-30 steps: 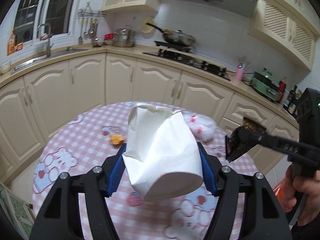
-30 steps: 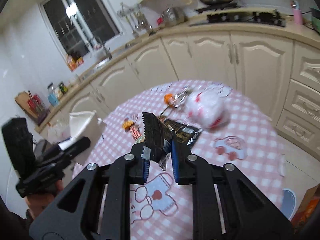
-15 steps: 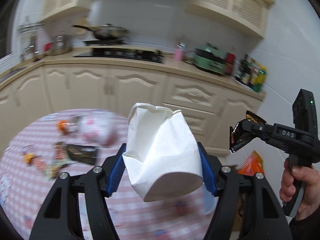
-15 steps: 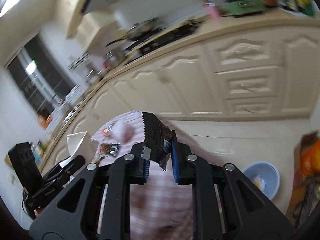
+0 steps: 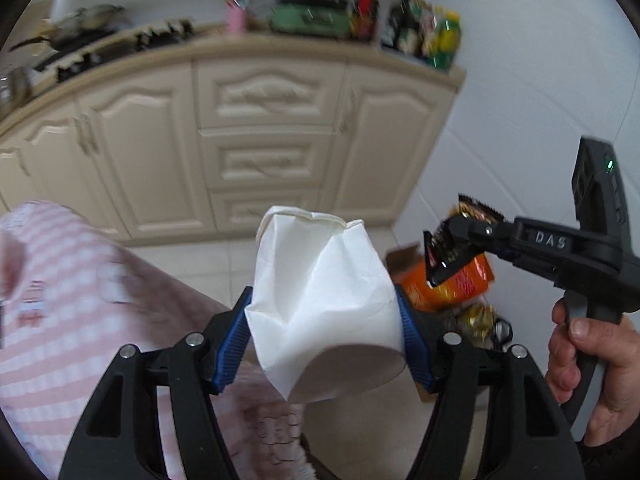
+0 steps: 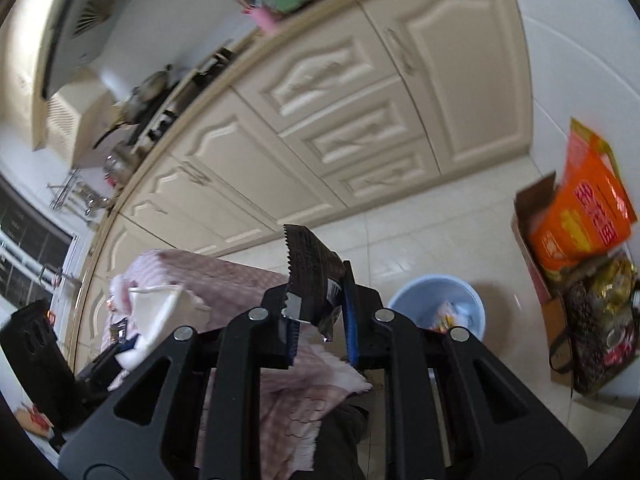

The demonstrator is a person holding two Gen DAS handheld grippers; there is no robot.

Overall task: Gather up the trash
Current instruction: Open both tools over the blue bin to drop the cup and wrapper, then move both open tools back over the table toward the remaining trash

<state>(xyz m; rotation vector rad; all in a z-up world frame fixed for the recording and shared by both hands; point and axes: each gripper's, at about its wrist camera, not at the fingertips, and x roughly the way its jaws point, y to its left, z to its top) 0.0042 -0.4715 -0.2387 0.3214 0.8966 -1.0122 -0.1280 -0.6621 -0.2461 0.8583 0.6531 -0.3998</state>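
Cream cabinets (image 5: pixel 264 128) run under long counter (image 5: pixel 200 50). On counter: pink cup (image 5: pixel 235 20), green appliance (image 5: pixel 310 16) beside it, bottles (image 5: pixel 420 36) at counter's end, pan (image 5: pixel 86 20) on stove at far side. Pink checked tablecloth (image 5: pixel 80 300) well below counter. Orange box (image 6: pixel 580 216) on tiled floor (image 6: pixel 420 240), beyond counter's end.

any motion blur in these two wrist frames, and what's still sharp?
Left wrist view: counter clutter and cabinets smeared, tablecloth soft; crushed paper cup crisp. Right wrist view: cabinets and orange bag blurred, fisheye bends the counter; dark wrapper sharp, blue bin fairly clear.
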